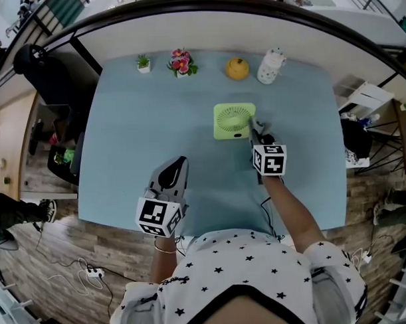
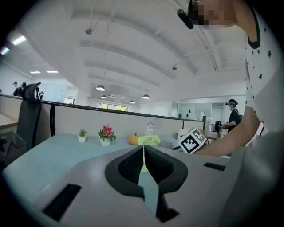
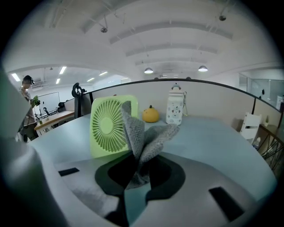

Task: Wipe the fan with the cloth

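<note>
Just beside the fan (image 3: 108, 126), cloth (image 3: 144, 137) in right hand-held gripper (image 3: 138, 177).

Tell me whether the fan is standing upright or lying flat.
Upright: in the right gripper view the fan stands on its bottom edge on the table, its grille vertical.

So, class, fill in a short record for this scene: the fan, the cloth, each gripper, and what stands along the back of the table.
Fan: green, upright, mid-table
Cloth: grey, pinched in the right gripper, by the fan's right edge; contact unclear
Left gripper: jaws together, empty, near the front edge
Back row: small plant, flowers, orange fruit, white bottle
</note>
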A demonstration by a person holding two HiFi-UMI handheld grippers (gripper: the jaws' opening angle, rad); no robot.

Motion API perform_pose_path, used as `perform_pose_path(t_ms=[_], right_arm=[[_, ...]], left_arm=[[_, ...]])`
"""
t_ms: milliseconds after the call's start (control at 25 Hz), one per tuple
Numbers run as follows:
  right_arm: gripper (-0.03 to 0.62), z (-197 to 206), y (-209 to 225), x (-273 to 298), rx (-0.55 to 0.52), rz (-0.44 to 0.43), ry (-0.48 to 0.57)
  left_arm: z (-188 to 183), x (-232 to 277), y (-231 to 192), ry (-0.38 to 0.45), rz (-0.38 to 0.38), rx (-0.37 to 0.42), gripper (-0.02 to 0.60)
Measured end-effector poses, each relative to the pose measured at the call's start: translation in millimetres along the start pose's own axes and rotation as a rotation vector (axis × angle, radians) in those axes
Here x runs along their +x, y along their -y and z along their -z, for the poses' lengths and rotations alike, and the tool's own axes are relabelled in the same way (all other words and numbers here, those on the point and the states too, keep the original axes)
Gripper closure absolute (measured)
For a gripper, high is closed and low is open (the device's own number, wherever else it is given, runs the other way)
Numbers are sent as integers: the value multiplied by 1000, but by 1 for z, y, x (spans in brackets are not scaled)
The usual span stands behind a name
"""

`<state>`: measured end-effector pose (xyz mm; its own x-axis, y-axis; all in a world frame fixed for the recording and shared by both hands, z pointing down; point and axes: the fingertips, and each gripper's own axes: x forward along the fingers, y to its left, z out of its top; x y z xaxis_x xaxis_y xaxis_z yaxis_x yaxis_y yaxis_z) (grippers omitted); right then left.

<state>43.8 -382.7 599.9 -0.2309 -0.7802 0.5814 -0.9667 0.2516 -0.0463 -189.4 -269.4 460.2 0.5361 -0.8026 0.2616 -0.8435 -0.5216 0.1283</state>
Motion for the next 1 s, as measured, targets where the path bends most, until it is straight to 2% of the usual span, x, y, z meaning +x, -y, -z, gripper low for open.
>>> perform_pose_path(t_ms=[120,280,440,640,1000], right_arm=[[546,-3,-4,-2,-1,-8,10],[546,-13,-29,-7,1,-59,45],[546,-17,-75,-4,-76,-157,56],[546,-9,-122,8,-171,-248,21],[546,10,-142,22,-271,-275,-49]], left_arm=[[0,-1,0,1,-1,0,551],[0,-2,0,2,-3,-2,551],[0,-2,-1,1,-4,-1,551],[1,-6,-3,0,-15,-2,551],[2,-11,-10,-5,-37,-7,551]])
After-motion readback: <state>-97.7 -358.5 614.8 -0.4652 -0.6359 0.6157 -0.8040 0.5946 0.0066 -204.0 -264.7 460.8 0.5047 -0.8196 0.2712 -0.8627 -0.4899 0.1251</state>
